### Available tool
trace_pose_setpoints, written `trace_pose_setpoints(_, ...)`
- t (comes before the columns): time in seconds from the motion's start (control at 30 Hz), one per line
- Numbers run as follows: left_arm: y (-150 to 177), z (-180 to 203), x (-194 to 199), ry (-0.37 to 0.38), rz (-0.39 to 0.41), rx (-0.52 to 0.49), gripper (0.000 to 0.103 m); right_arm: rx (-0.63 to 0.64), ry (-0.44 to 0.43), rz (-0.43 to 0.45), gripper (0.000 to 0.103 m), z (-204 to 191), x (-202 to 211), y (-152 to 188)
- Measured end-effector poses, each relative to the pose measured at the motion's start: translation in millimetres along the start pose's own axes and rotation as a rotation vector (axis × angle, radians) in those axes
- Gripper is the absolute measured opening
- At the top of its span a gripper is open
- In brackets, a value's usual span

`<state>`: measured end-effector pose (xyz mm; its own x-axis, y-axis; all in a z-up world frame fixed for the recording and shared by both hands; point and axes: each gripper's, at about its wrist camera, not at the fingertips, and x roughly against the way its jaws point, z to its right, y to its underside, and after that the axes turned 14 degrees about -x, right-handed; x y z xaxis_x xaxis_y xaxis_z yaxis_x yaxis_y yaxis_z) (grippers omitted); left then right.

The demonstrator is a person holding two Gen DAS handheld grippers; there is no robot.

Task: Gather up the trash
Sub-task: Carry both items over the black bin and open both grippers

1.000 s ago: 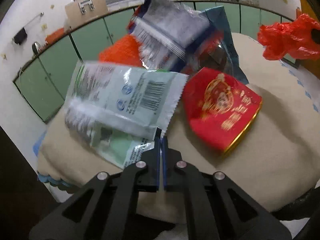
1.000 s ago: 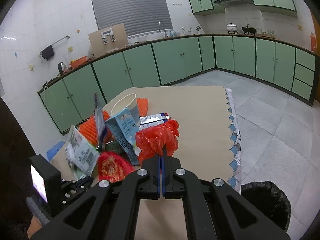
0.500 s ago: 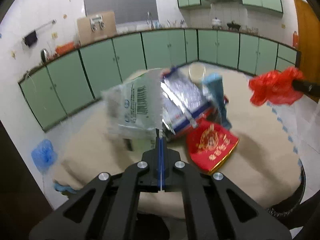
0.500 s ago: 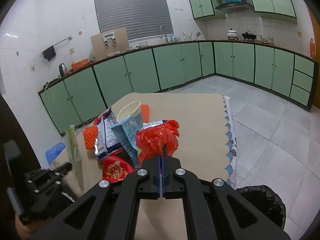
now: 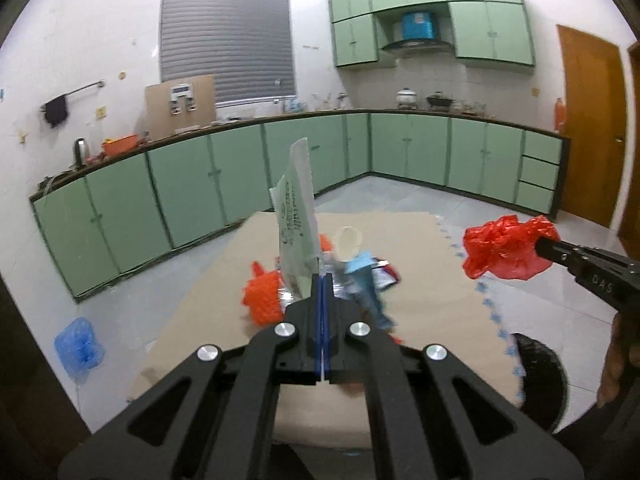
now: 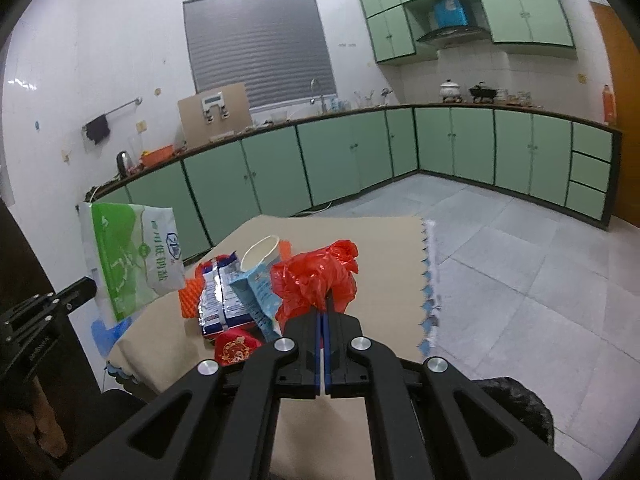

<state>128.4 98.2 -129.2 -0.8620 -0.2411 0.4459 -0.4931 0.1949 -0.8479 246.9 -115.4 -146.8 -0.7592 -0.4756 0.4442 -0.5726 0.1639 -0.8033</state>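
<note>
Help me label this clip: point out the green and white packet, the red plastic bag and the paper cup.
green and white packet (image 6: pixel 132 256), right wrist view, on its printed front.
red plastic bag (image 6: pixel 316 276), right wrist view, on its crumpled middle.
paper cup (image 6: pixel 262 255), right wrist view, on its outer wall.

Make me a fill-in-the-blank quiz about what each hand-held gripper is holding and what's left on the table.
1. The left hand-held gripper is shut on a white and ____ salt bag.
2. The right hand-held gripper pinches a crumpled ____ plastic bag.
3. The paper cup on the table lies on its ____.
4. The black bin stands on the ____ beside the table.

Missing words: green; red; side; floor
</note>
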Motion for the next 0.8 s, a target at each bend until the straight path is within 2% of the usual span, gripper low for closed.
trace_pose_setpoints(0.17, -8.4, 36.8, 13.0, 0.108, 0.032, -0.035, 0.0, -0.028, 0.053, 0.021, 0.001, 18.7, 27.8, 0.0)
trace_pose_setpoints(0.5, -18.8, 127.3, 14.8, 0.368, 0.06, -0.132, 0.0, -0.133, 0.225, 0.046, 0.001, 91.8, 80.1, 14.3)
trace_pose_setpoints(0.6, -17.0, 155.1, 5.5, 0.448, 0.062, -0.165, 0.0, -0.159, 0.274, 0.043, 0.001, 113.7, 86.1, 20.8)
trace_pose_setpoints(0.8, -4.4, 216.7, -31.2, 0.603, 0.006, -0.241, 0.0, -0.225, 0.369, 0.0, 0.001, 160.9, 79.8, 40.4)
